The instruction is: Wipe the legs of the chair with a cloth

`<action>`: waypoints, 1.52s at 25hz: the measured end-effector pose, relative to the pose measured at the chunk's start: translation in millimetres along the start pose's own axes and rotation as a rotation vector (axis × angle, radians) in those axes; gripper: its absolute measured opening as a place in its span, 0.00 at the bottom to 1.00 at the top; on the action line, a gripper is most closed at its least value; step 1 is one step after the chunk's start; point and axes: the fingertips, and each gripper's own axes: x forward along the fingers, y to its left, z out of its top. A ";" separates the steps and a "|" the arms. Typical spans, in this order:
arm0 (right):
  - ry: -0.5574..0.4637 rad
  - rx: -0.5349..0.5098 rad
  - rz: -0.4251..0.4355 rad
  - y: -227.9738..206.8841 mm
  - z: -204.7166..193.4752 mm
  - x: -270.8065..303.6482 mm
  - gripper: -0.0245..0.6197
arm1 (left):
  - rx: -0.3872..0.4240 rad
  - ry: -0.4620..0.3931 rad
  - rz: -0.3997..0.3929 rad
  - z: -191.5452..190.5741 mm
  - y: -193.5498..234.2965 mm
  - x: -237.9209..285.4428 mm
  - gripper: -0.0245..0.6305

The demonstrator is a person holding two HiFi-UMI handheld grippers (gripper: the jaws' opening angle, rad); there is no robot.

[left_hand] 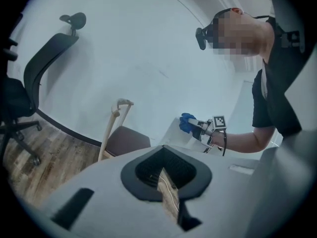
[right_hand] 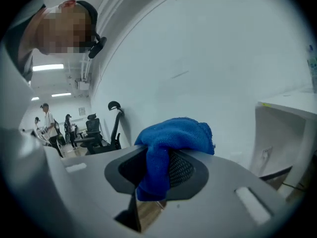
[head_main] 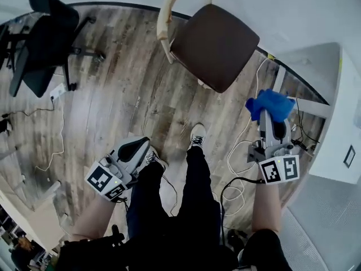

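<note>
1. Wood floor [head_main: 130, 95] spreads under the brown-seated chair [head_main: 217, 44]. Its legs are hidden beneath the seat, and its pale back is cut off at the frame's top.
2. My right gripper [head_main: 274, 123], near the chair's right, is clamped on the blue cloth [head_main: 269, 105], which covers my tips.
3. My left gripper [head_main: 134, 149], well apart from the chair, has its jaws together with nothing between them.
4. Far left of the chair, a black office chair [head_main: 42, 44] is partly cropped.

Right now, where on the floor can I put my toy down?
The wood floor is bare between the black office chair and the brown chair. It's crowded with white cables beside the person's shoe.
</note>
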 end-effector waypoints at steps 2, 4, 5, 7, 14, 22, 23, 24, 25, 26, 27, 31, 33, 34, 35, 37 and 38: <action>0.007 0.039 0.031 22.3 24.0 -14.3 0.20 | 0.008 -0.008 0.015 29.7 -19.1 -15.0 0.05; 0.012 0.053 0.054 43.4 48.5 -30.6 0.20 | 0.018 -0.024 0.025 57.3 -40.8 -27.8 0.05; 0.011 0.051 0.059 52.8 61.1 -39.2 0.20 | 0.022 -0.035 0.026 70.2 -51.9 -33.4 0.05; 0.001 0.040 0.058 71.4 85.5 -56.0 0.20 | 0.028 -0.059 0.020 94.3 -73.1 -45.0 0.05; -0.056 0.060 0.052 149.0 142.8 -120.2 0.20 | 0.051 -0.129 -0.010 153.6 -128.3 -101.8 0.05; -0.081 0.057 0.047 260.7 139.8 -188.2 0.20 | 0.033 -0.120 -0.084 148.6 -159.3 -161.1 0.05; -0.084 0.061 0.046 275.2 134.9 -195.0 0.20 | 0.033 -0.112 -0.101 145.4 -163.2 -168.4 0.05; -0.084 0.065 0.047 289.7 128.8 -201.6 0.20 | 0.037 -0.101 -0.121 141.6 -167.4 -175.7 0.05; -0.080 0.069 0.048 304.1 121.4 -208.2 0.20 | 0.044 -0.089 -0.141 137.2 -171.8 -183.1 0.05; -0.074 0.072 0.049 318.0 113.3 -214.5 0.20 | 0.052 -0.076 -0.160 132.5 -175.6 -190.4 0.05; -0.067 0.074 0.048 330.9 105.1 -220.3 0.20 | 0.060 -0.063 -0.175 127.8 -178.6 -197.4 0.05; -0.034 0.101 0.044 370.2 80.8 -240.8 0.20 | 0.051 -0.023 -0.217 112.7 -185.4 -218.7 0.05; -0.019 0.104 0.053 383.8 74.9 -248.6 0.20 | 0.041 -0.010 -0.234 107.0 -190.2 -223.3 0.05; -0.012 0.098 0.060 389.0 73.2 -251.2 0.20 | 0.039 -0.006 -0.240 105.1 -192.9 -224.2 0.05; -0.006 0.089 0.067 392.8 72.3 -252.9 0.20 | 0.038 -0.004 -0.246 104.1 -195.7 -224.2 0.05; 0.002 0.069 0.077 396.5 73.5 -255.2 0.20 | 0.036 -0.003 -0.259 103.7 -201.4 -221.9 0.05; 0.003 0.060 0.080 396.9 74.8 -256.4 0.20 | 0.036 -0.002 -0.266 104.0 -204.1 -220.1 0.05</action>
